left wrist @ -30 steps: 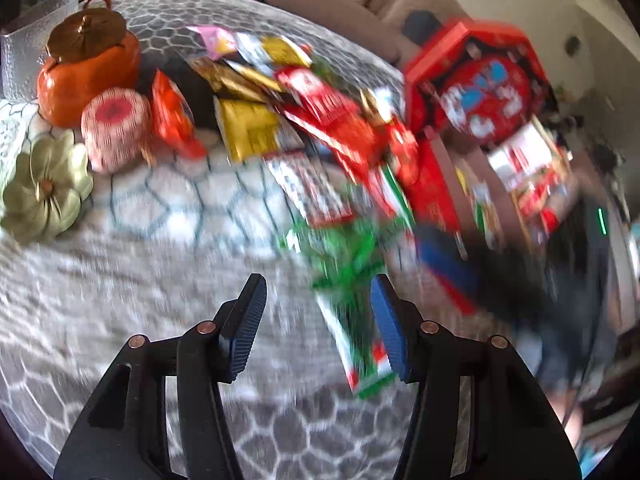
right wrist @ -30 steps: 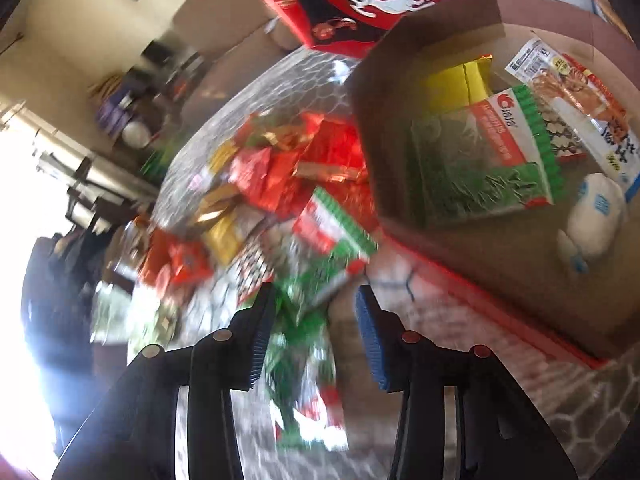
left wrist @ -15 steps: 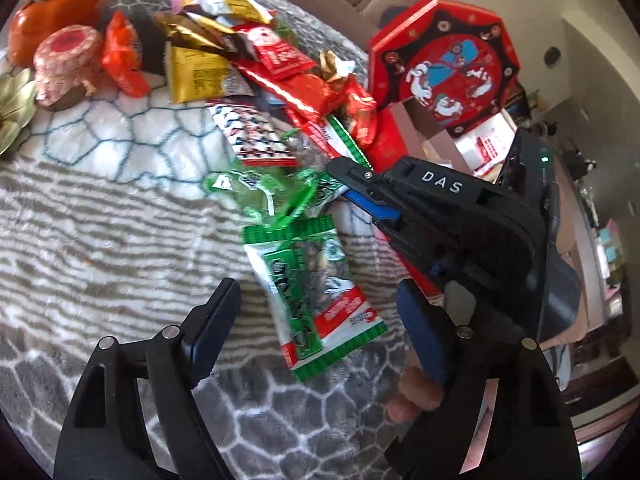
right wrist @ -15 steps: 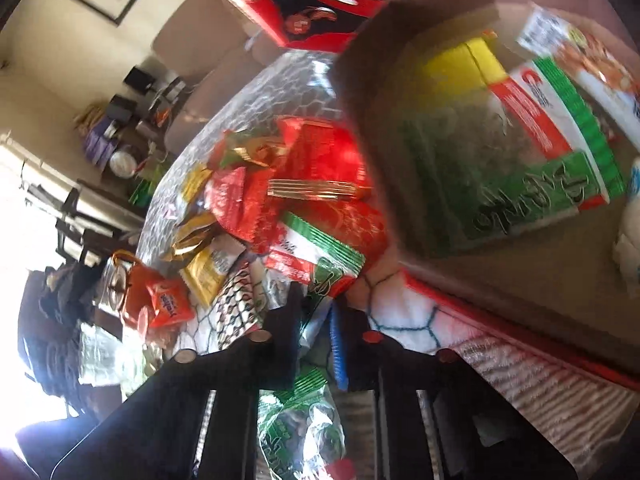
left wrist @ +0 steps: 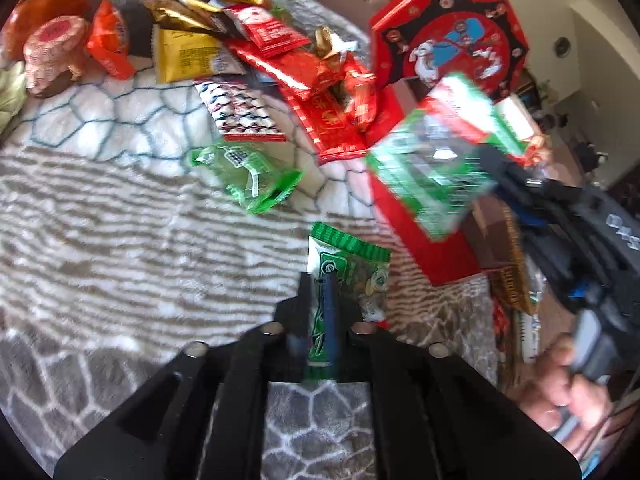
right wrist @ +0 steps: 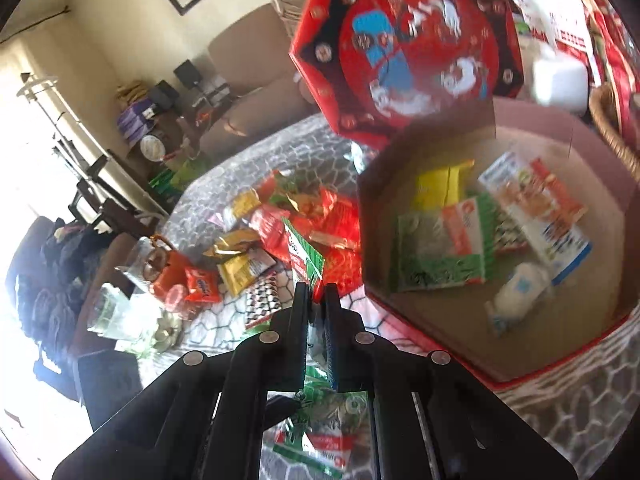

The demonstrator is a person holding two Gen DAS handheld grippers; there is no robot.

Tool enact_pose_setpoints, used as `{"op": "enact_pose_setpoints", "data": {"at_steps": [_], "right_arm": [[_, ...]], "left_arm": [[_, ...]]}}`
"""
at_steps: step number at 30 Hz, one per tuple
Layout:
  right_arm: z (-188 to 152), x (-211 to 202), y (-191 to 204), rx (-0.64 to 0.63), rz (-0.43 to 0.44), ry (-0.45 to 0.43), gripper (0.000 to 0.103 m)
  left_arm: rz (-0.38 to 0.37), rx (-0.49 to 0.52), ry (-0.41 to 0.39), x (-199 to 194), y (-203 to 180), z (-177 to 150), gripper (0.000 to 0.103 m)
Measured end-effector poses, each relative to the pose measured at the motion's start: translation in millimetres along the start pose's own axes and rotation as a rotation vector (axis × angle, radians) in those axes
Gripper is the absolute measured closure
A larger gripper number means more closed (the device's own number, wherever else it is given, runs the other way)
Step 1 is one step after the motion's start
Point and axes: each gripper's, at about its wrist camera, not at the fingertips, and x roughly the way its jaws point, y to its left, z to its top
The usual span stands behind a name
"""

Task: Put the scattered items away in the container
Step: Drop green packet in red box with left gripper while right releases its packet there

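Left tool (left wrist: 319,300) clenched on green-edged clear snack packet (left wrist: 348,264); right tool (right wrist: 316,304) gripping similar green-red packet (right wrist: 306,258), blurred, beside red octagonal box (right wrist: 560,364).

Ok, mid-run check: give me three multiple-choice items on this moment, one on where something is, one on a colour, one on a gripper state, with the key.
1. Where does the octagonal lid stand?
A. Flat on the box
B. Propped upright behind the open box
C. On the floor

2. What colour is the outside wall of the open box?
A. Red
B. Blue
C. White

3. What is the left gripper doing?
A. Open above the rug-patterned cloth
B. Shut on a green snack packet
C. Shut on the small jar

Key: 1 B, the lid stands on edge behind the box, whose inside shows. 2 A, the wall facing the right wrist camera is red. 3 B, the fingers are closed with the green packet sticking out between them; the right gripper likewise pinches its own green-and-red packet.
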Motion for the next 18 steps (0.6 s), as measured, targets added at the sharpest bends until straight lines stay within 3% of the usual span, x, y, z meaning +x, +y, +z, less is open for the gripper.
{"op": "enact_pose_setpoints", "data": {"at_steps": [2,3,5,7,8,9,11,13,18], "right_arm": [[3,-10,-2,-0.005,0.008,-0.005,0.097],[4,-14,-3,-0.004,0.013,-0.007,0.097],[3,-23,-7,0.007,0.027,-0.007,0.097],[1,-30,-11,0.016,0.036,-0.007,0.097],[-1,-34,-13,0.017,0.037,-0.01,0.097],[-2,-38,-14,0.017,0.036,-0.013,0.097],[-4,-45,-19,0.018,0.032,-0.02,0.097],[-5,-50,-27,0.029,0.034,-0.02,0.097],[2,-61,-39,0.033,0.029,-0.031,0.097]], "left_arm": [[-0.042,-0.003,0.001,-3,-4,-2,0.039],[-0.028,0.012,0.003,-3,-9,-2,0.034],[0.029,0.061,0.013,2,-21,-3,0.035],[0.114,0.125,0.015,9,-35,-4,0.045],[0.171,0.156,0.016,12,-41,-4,0.074],[0.227,0.183,0.014,16,-45,-4,0.087],[0.245,0.2,-0.003,16,-46,-6,0.088],[0.24,0.201,-0.012,14,-46,-7,0.095],[0.157,0.165,-0.039,-6,-48,-3,0.097]]}}
